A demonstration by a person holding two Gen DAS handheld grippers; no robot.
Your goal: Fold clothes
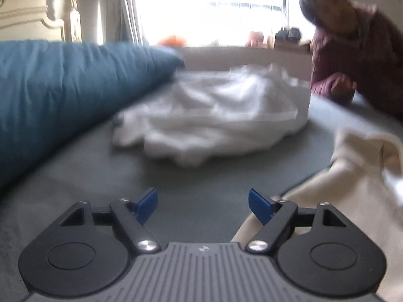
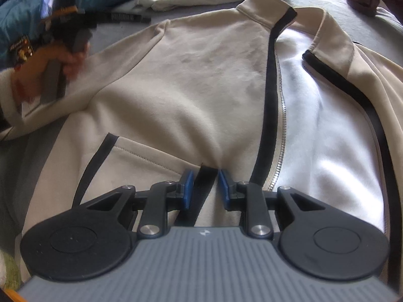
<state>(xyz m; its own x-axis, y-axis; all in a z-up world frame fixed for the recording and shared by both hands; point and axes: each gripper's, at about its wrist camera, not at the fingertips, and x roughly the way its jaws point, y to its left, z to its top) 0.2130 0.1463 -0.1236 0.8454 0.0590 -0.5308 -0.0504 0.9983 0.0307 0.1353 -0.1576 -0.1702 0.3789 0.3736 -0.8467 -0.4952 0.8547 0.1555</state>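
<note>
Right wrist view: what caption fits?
Right tool pinches the hem of an unzipped cream jacket on the bed.

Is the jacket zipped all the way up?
No, the jacket lies unzipped, with its white lining showing between the zipper edges.

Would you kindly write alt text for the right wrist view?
The right tool pinches a fold of the cream zip-up jacket near its black-trimmed pocket; the jacket lies unzipped on a grey bed. At left, a hand holds the other tool.
</note>
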